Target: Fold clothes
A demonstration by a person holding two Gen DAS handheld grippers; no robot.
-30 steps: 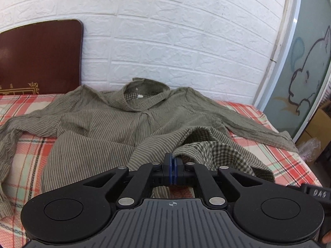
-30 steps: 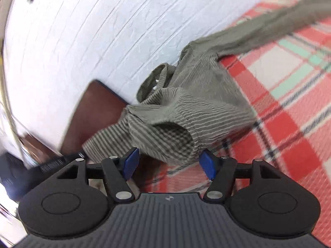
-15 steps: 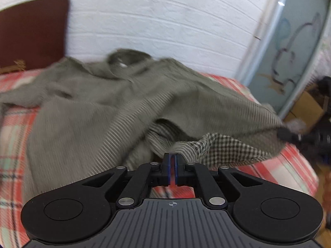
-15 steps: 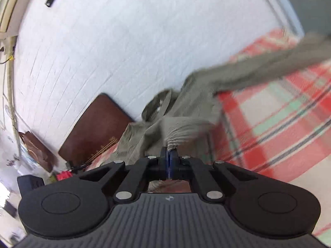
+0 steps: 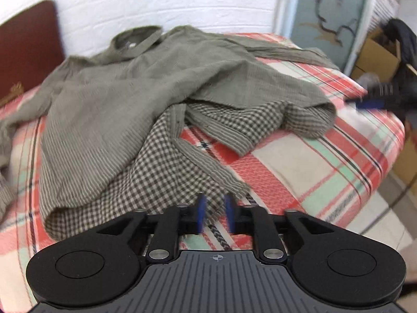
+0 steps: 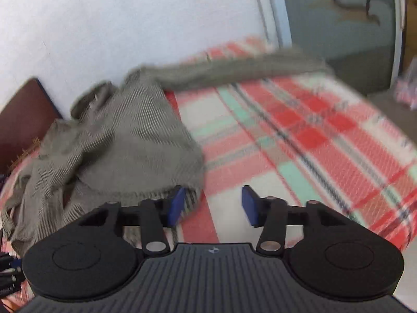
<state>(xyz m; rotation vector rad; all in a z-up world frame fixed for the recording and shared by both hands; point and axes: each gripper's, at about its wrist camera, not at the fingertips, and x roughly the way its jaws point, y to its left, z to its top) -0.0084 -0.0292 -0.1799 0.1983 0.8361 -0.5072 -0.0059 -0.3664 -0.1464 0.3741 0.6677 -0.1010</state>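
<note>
An olive striped shirt (image 5: 125,91) with a checked lining lies spread on the plaid bed cover (image 5: 312,161), collar toward the wall, hem turned up showing the lining. My left gripper (image 5: 215,215) is slightly open just before the hem edge, holding nothing. My right gripper (image 6: 212,206) is open wide and empty at the shirt's (image 6: 125,143) right hem corner. One sleeve (image 6: 234,73) stretches to the right along the bed. The right gripper also shows, blurred, in the left wrist view (image 5: 375,99).
A white brick wall (image 5: 169,2) runs behind the bed. A dark brown headboard (image 5: 26,49) stands at the left. A teal door with a cartoon drawing (image 5: 325,13) and cardboard boxes (image 5: 378,54) stand at the right, past the bed's edge.
Both grippers were shut on the shirt's hem half a second ago and have opened. The hem has dropped onto the bed, spread out to the right.
</note>
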